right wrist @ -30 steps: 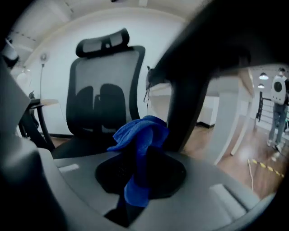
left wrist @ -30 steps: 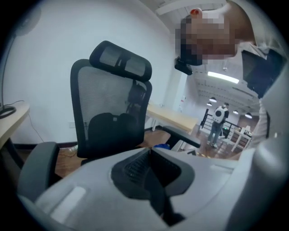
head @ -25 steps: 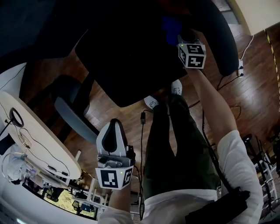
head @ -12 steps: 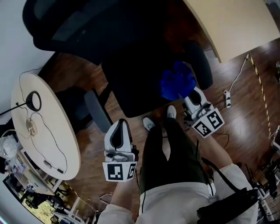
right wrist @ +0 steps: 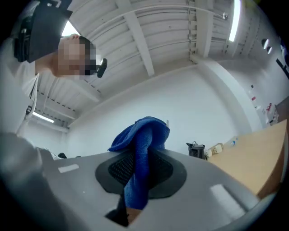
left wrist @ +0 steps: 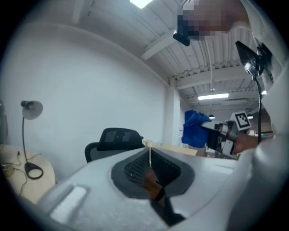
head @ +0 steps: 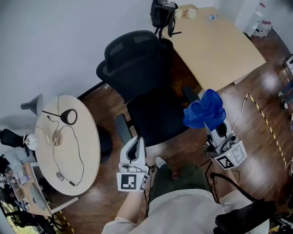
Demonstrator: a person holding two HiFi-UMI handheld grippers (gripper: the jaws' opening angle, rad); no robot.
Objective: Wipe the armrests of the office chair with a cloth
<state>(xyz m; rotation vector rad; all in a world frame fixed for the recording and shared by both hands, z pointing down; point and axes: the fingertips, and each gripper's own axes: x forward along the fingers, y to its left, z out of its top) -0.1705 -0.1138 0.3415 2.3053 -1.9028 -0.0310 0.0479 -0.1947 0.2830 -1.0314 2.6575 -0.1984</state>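
Observation:
The black office chair (head: 146, 87) stands in the middle of the head view, its left armrest (head: 122, 130) and right armrest (head: 189, 95) on either side of the seat. My right gripper (head: 218, 130) is held up at the chair's front right, shut on a bunched blue cloth (head: 204, 110) that stands above its jaws. In the right gripper view the blue cloth (right wrist: 142, 153) hangs out of the right gripper (right wrist: 135, 180). My left gripper (head: 137, 142) is at the seat's front left, shut on nothing. The left gripper (left wrist: 150, 159) points upward, with the chair (left wrist: 114, 137) and the cloth (left wrist: 194, 129) beyond it.
A round white table (head: 87, 151) with a desk lamp (head: 33, 105) and cables stands at the left. A wooden desk (head: 219, 45) with a dark bag (head: 162, 11) fills the upper right. My legs and a shoe (head: 160, 162) are just before the chair on the wooden floor.
The right gripper has drawn back from the chair's right side towards me and lifted the blue cloth. The head view has pulled up and away, so the whole chair shows.

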